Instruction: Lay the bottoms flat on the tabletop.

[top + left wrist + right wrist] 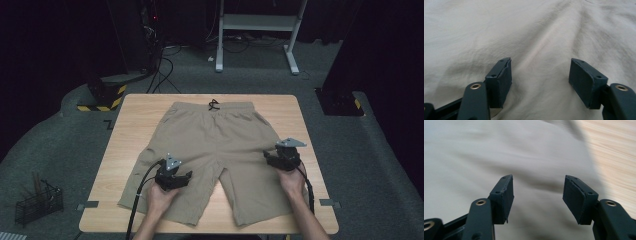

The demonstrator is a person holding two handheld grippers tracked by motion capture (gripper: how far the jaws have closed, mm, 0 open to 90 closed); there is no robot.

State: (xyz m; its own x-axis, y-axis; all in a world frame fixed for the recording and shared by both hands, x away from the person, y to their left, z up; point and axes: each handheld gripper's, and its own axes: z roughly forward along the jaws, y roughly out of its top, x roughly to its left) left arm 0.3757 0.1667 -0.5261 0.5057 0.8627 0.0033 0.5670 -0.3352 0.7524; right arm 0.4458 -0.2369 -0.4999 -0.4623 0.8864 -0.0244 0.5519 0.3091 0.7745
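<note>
Two forearms come in from the near edge of the table (pixel 125 107) in the high view, each hand holding a set of tongs over a pair of khaki shorts (pixel 215 150).

Left tongs (pixel 176 176) sit over the leg of the shorts on the left of the high view, near the middle of that leg, with a black cable trailing back past the wrist. In the left gripper view the left tongs (pixel 540 75) stand released: both dark pads are spread well apart, and only wrinkled khaki cloth (pixel 531 37) lies below the gap, none of it pinched between them.

Right tongs (pixel 281 156) are at the outer side of the other leg, close to its side seam, a grey three-cornered plate on top. In the right gripper view the right tongs (pixel 538 195) are likewise released, pads wide apart with nothing clamped; blurred khaki fabric (pixel 486 157) lies beneath them and bare wood of the table (pixel 616 157) shows beyond the cloth's edge.

Farther off, the shorts lie spread flat on the table, leg openings toward the person, waistband at the far edge with a dark drawstring (pixel 214 104) knotted at its middle.

Beyond the table, grey floor carries a white desk frame (pixel 257 30), and a black wire basket (pixel 37 202) stands on the floor on the left.
</note>
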